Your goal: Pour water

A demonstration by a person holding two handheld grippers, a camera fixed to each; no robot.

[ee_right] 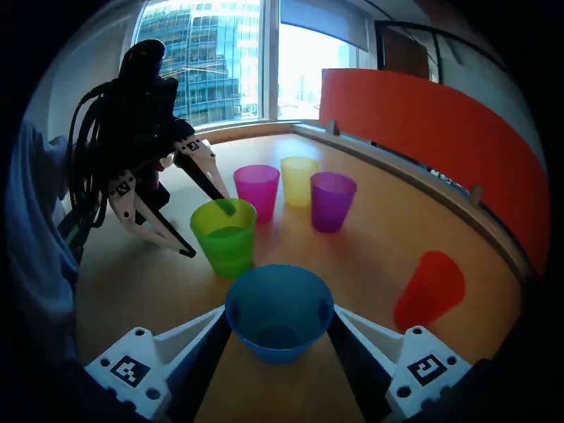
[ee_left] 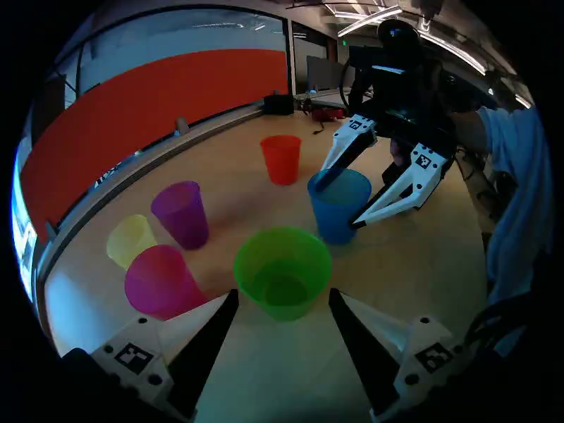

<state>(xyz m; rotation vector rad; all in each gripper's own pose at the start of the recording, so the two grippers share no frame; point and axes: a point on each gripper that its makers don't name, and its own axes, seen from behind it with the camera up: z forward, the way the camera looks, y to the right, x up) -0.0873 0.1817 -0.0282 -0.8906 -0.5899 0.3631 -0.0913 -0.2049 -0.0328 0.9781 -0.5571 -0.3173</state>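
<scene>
Green cup (ee_left: 282,271) stands between the left gripper's (ee_left: 282,296) wide-spread fingers, not gripped. Right gripper (ee_right: 280,317) closely brackets the blue cup (ee_right: 278,314); whether it presses, I cannot tell. Bare tabletop (ee_right: 395,233) surrounds both.

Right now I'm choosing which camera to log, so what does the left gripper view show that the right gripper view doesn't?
Left gripper view: ceiling light strips and dark gear at the table's far end. Right gripper view: tall windows with a glass tower outside. Both: the green cup, blue cup, orange cup, purple cup, yellow cup, pink cup, the wooden table and the orange wall panel.
</scene>
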